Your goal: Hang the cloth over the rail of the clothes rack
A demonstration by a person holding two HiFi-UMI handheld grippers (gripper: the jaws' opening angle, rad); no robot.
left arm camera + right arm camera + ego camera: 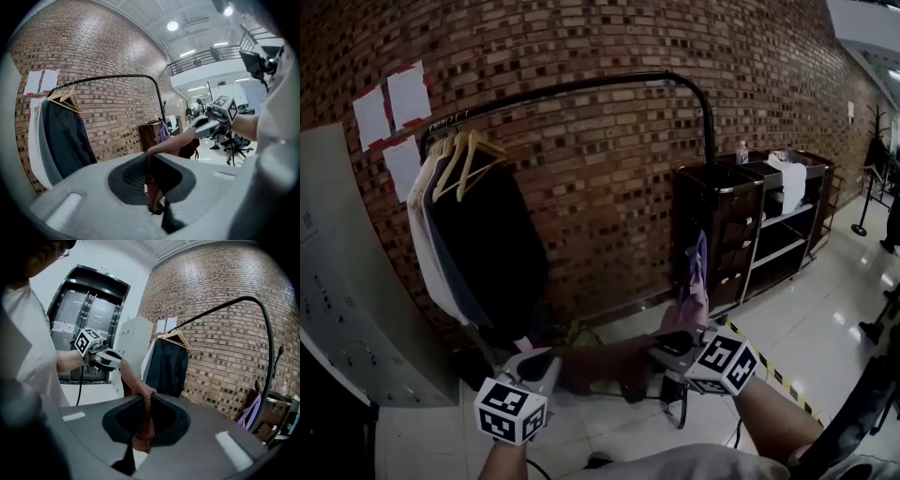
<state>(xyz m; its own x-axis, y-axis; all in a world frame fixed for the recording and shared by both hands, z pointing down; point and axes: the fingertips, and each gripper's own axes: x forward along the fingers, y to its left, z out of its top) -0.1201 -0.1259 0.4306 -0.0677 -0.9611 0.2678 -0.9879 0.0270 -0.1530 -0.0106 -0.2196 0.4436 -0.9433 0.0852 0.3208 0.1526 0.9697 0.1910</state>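
A reddish-brown cloth [605, 361] is stretched low between my two grippers, well below the black rail [581, 84] of the clothes rack. My left gripper [546, 364] is shut on one end of it and my right gripper [664, 345] is shut on the other. In the left gripper view the cloth [174, 142] runs from between the shut jaws across to the right gripper [200, 126], with the rail [112, 76] behind. In the right gripper view the cloth [133, 380] leads from the shut jaws to the left gripper [115, 363], and the rail [225, 305] arcs overhead.
Dark and white garments [478, 234] hang on wooden hangers at the rail's left end. A purple cloth [698, 267] hangs by the rack's right post. A dark service cart [769, 216] stands at the right, a grey cabinet [347, 309] at the left. Yellow-black tape [769, 370] marks the floor.
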